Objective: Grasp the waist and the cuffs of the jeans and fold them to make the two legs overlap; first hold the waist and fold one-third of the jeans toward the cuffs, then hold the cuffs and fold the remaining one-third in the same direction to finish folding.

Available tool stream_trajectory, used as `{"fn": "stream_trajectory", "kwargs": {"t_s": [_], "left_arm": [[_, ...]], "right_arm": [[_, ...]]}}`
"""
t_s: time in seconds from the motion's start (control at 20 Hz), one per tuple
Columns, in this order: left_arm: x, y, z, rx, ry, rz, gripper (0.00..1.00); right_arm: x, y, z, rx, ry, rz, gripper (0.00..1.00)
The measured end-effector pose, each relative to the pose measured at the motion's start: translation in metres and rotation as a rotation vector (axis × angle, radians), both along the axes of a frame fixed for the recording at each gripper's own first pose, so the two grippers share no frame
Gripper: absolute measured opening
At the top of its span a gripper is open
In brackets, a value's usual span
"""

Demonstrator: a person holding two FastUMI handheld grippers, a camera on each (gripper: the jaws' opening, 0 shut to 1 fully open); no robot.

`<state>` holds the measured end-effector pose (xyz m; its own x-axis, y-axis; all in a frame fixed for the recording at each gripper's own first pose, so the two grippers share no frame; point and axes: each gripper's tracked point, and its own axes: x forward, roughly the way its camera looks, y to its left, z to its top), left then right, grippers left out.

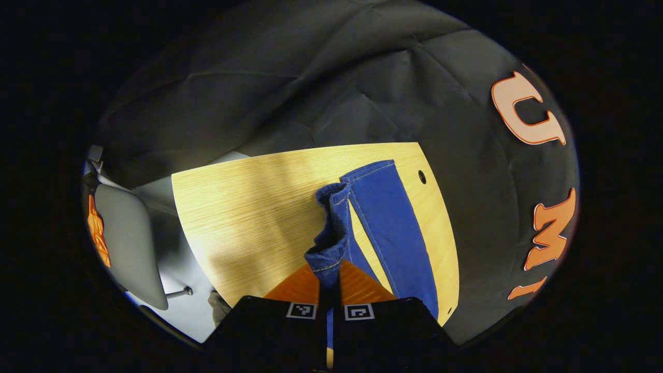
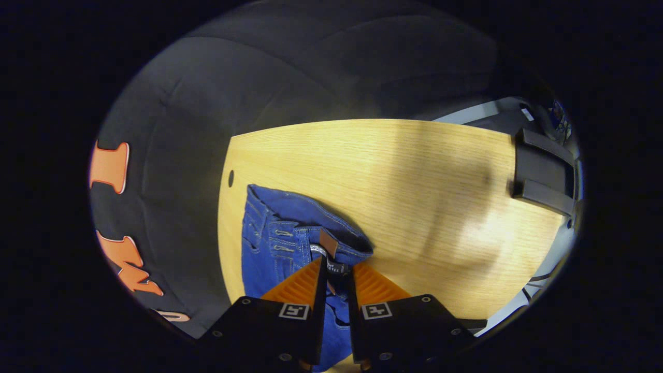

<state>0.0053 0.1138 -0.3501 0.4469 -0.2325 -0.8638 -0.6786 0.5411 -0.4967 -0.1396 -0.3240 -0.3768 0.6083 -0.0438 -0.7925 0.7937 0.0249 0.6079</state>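
Blue jeans lie on a light wooden table [image 1: 248, 207]. In the left gripper view my left gripper [image 1: 330, 277] is shut on the cuff [image 1: 331, 228] of one leg and holds it up off the table, bunched between the orange fingers [image 1: 300, 286]. The other leg [image 1: 393, 223] lies flat beside it, running toward the far edge. In the right gripper view my right gripper [image 2: 335, 274] is shut on the waistband [image 2: 331, 254] of the jeans, near the leather patch. The waist [image 2: 274, 233] with its belt loops spreads flat to the left.
A small round hole [image 1: 422, 176] is in the tabletop near the jeans. A grey chair [image 1: 127, 243] stands off the table's left side in the left gripper view. A black bracket [image 2: 544, 173] sits at the table's far right edge in the right gripper view.
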Motion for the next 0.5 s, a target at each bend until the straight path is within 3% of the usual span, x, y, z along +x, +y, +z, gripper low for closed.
{"fn": "stream_trajectory", "kwargs": {"t_s": [0.1,0.15,0.3,0.5], "left_arm": [[0.005,-0.002,0.011,-0.019,-0.009,0.019,0.06],[0.007,-0.005,0.015,-0.027,-0.010,0.025,0.05],[0.013,-0.009,0.030,-0.059,0.004,0.051,0.05],[0.022,-0.016,0.035,-0.052,0.011,0.017,0.05]], "right_arm": [[0.000,-0.001,0.015,0.020,-0.030,-0.020,0.17],[0.004,-0.002,0.022,0.034,-0.049,-0.034,0.23],[0.020,-0.006,0.038,0.050,-0.091,-0.040,0.23],[0.029,-0.002,0.032,0.017,-0.046,0.044,0.22]]}}
